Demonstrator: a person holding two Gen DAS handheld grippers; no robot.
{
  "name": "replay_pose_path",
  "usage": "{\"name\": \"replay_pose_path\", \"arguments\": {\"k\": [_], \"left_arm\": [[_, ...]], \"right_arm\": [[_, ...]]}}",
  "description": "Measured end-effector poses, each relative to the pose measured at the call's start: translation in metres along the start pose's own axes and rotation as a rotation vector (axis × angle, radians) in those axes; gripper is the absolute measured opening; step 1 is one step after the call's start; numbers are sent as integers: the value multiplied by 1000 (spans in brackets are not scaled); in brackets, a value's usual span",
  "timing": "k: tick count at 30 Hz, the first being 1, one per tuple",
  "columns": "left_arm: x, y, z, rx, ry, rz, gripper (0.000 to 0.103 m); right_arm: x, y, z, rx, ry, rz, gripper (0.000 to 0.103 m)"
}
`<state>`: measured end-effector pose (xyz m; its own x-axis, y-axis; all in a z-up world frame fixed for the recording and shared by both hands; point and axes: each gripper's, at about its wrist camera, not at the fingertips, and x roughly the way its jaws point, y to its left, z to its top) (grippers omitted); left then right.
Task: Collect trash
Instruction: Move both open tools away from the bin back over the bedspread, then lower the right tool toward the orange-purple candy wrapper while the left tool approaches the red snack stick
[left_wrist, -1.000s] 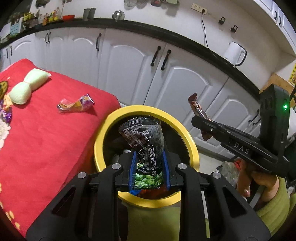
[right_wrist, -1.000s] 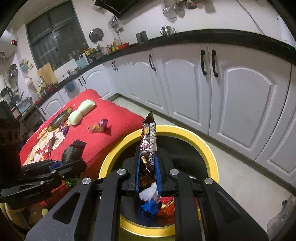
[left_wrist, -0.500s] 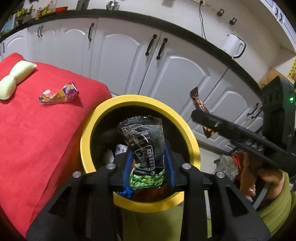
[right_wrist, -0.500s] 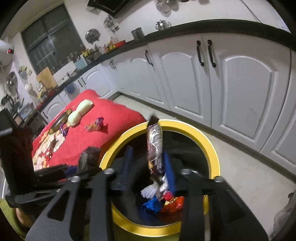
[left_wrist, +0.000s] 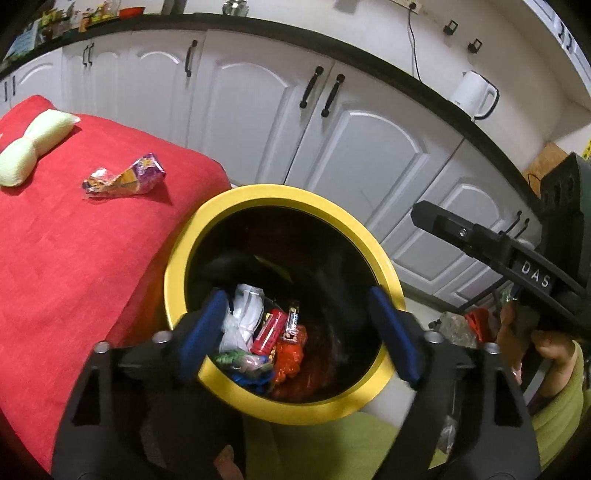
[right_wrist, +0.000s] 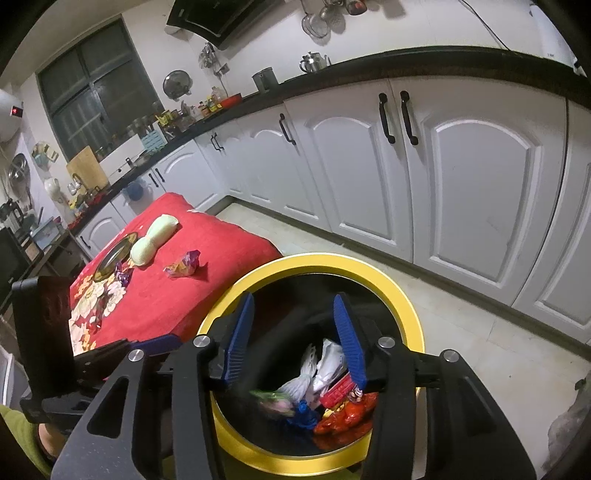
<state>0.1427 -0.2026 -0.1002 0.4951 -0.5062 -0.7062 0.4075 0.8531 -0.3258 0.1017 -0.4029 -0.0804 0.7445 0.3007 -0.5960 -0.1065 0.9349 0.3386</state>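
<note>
A white-cupboard kitchen – over the yellow-rimmed bin (left_wrist: 221, 206) the left hand-held gripper (left_wrist: 295, 325) and right hand-held gripper (right_wrist: 293, 336) have just been opening, both empty – wrappers (left_wrist: 273, 332) lie inside

One yellow-rimmed bin (left_wrist: 236, 206), with a heap of wrappers (left_wrist: 273, 336) inside too jumbled to count. One loose crumpled wrapper (left_wrist: 123, 179) lies on the red-covered surface (left_wrist: 74, 258), and one pale green bow-shaped cushion (left_wrist: 33, 146) beside it. One white kettle (left_wrist: 474, 96) on the counter. Two claws: left claw (left_wrist: 295, 332), right claw (right_wrist: 291, 336)
</note>
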Motion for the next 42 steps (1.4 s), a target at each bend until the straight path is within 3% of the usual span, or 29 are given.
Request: {"name": "replay_pose_path", "arguments": {"k": [3,4,10,16,42], "left_arm": [[-6,1,1,0,-20,34,91],[-8,1,1,-2,-28,41,92],[-30,3,2,2,-88,100,92],[-52,8,5,7,-155,152,92],[-149,63,-4,-61,-408,356,92]], "right_arm": [[-4,3,3,-11,-14,-10,52],[-5,4,4,-14,-20,-12,53],[-10,16,8,-40,-43,-27,64],[-16,34,12,-74,-62,-24,66],[1,131,13,-234,-26,67,68]]}}
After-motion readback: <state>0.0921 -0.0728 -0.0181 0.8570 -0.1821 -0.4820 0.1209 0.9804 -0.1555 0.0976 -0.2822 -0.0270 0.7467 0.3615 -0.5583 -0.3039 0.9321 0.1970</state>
